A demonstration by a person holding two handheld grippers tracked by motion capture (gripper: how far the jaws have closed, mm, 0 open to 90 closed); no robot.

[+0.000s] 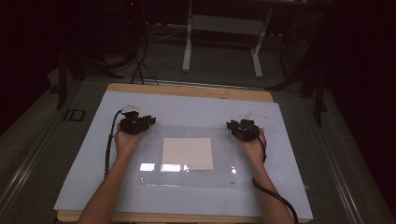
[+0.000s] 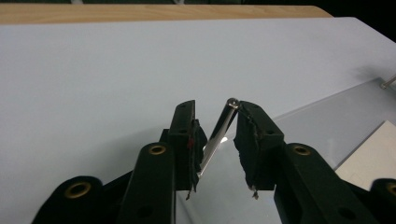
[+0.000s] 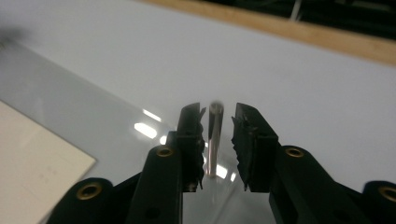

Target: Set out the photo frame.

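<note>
On the clear sheet (image 1: 187,175), my left gripper (image 2: 215,140) and right gripper (image 3: 215,140) each straddle a metal pin (image 2: 219,133), jaws spread. No readable writing on the cream card (image 1: 187,153).

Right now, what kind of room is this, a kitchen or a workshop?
Probably a lab or workshop: a wooden worktable under a white mat, a white metal stand behind, cables on the floor, dark surroundings.
</note>
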